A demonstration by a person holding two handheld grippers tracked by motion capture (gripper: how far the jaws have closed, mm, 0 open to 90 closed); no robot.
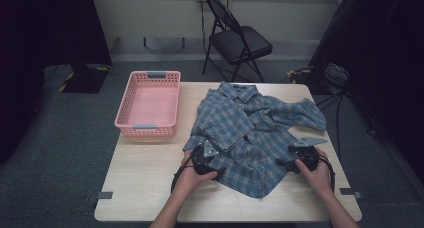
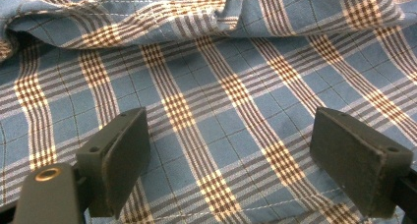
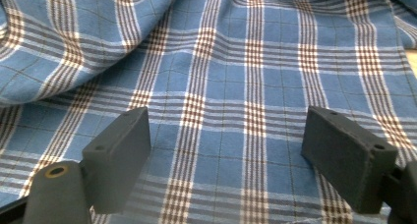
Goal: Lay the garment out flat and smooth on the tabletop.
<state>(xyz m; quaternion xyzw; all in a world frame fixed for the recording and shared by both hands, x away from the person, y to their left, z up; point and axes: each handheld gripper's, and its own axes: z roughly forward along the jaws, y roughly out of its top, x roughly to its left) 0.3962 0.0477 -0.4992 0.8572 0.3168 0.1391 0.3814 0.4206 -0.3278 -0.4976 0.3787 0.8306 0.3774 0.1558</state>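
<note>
A blue plaid shirt point(image 1: 252, 130) lies crumpled on the wooden table point(image 1: 150, 178), collar toward the far edge. My left gripper point(image 1: 211, 154) rests at the shirt's near left edge, held by a hand. Seen in the left gripper view, the left gripper point(image 2: 231, 150) is open, with flat plaid cloth point(image 2: 231, 86) beneath the gap. My right gripper point(image 1: 286, 163) sits at the shirt's near right side. The right gripper view has the right gripper point(image 3: 228, 145) open just over the fabric point(image 3: 246, 67), the pads pressing on nothing.
An empty pink plastic basket point(image 1: 150, 78) stands at the table's far left. A black folding chair point(image 1: 239, 40) stands behind the table. Bare tabletop lies left of the shirt and along the near edge. Cables lie on the floor at the right.
</note>
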